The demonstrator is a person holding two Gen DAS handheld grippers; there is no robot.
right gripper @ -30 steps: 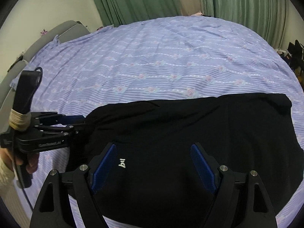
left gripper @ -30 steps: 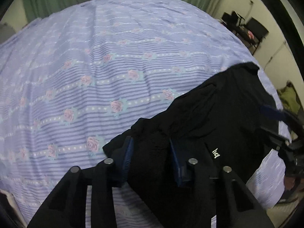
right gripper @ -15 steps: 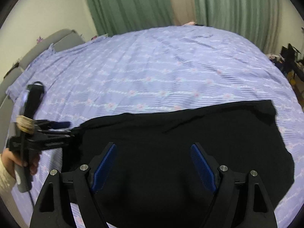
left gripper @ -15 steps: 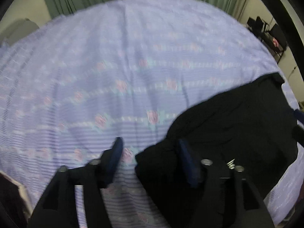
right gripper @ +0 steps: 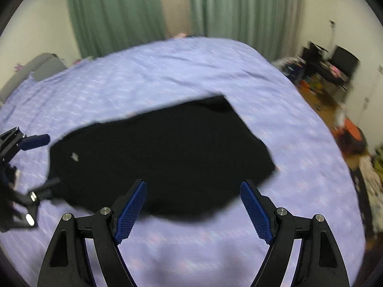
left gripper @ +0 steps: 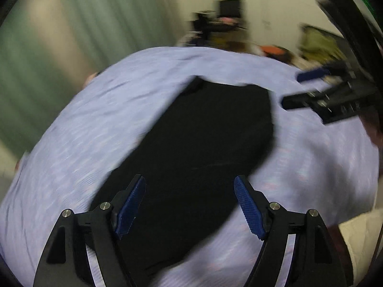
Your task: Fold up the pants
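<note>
Both grippers are hanging empty above the black pants (right gripper: 162, 157): left gripper (left gripper: 190, 205) with jaws opening, right gripper (right gripper: 192, 211) spread wide. Folded pants are lying mid-frame on the lilac bedsheet (right gripper: 167, 71). Risk: a sweeping finger is liable to snag and undo the fold.

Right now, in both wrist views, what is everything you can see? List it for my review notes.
pants: one, black, folded flat on the bed, small white logo near one end
bedsheet: one, lilac striped, covering the bed
curtains: green, behind the bed
headboard: grey, far left
desk clutter: dark, blurred, right wall
left gripper: black with blue pads, jaws opening, nothing between them
right gripper: black with blue pads, jaws open, empty
</note>
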